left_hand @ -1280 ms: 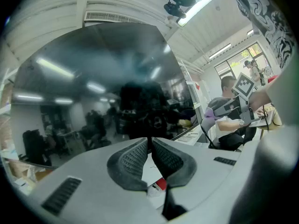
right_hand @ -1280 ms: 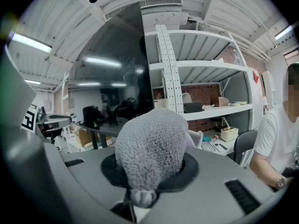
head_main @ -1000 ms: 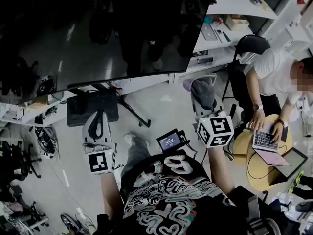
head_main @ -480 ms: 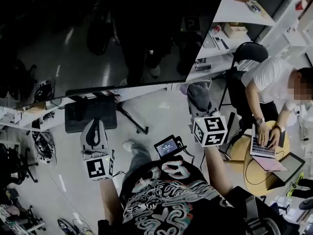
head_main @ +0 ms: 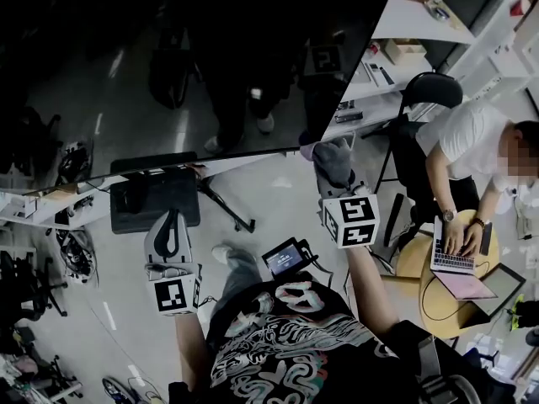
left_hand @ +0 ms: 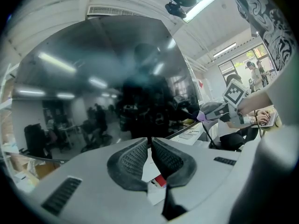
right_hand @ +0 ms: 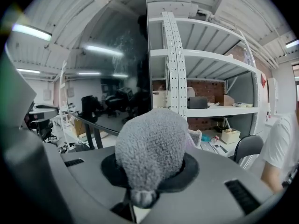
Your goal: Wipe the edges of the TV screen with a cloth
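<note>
Currently | right gripper: jaws clamped on fluffy grey cloth, just beside lower right corner of large glossy black TV screen | left gripper: jaws together, empty

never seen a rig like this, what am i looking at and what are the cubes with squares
A person stands before a dark TV screen, holding a two-jaw gripper in each hand; there is no robot arm. The marker cubes are part of the grippers. One picture comes from a camera on the person's head, looking steeply down. The other two come from cameras riding on each gripper, looking along its jaws. The left gripper is shut and empty. The right gripper is shut on a grey cloth near the screen's lower right corner. At the right, someone else sits at a laptop.
</note>
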### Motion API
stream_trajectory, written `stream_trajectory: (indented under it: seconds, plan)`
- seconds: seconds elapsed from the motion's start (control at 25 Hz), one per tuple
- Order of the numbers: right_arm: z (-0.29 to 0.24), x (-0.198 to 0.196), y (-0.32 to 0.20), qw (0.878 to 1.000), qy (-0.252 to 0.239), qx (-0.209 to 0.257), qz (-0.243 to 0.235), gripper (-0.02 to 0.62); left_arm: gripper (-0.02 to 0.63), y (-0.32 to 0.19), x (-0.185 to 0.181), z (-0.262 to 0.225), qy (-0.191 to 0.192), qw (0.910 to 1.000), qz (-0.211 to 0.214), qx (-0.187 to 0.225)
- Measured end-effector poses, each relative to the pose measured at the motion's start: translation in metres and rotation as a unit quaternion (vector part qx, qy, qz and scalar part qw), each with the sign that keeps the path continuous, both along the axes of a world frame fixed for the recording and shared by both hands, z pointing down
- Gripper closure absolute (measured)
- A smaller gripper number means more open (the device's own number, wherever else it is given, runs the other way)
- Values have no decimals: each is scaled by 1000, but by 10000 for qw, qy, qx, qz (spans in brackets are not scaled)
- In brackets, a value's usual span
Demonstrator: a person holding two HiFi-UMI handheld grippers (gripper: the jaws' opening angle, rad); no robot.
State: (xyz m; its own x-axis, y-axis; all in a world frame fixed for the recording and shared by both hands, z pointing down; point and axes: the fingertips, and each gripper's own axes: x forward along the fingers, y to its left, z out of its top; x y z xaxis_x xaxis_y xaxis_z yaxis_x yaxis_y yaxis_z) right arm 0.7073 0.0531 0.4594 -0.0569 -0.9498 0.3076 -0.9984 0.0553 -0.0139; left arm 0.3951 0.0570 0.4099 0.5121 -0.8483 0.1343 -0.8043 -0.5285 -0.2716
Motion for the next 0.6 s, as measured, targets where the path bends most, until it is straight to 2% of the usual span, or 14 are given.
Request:
stream_trajectory:
  seconds: [0.6]
  plan:
    - [1,-7,-13,10000,50,1,-66,480,568,-5,-16,5,0,9998,-171,-75]
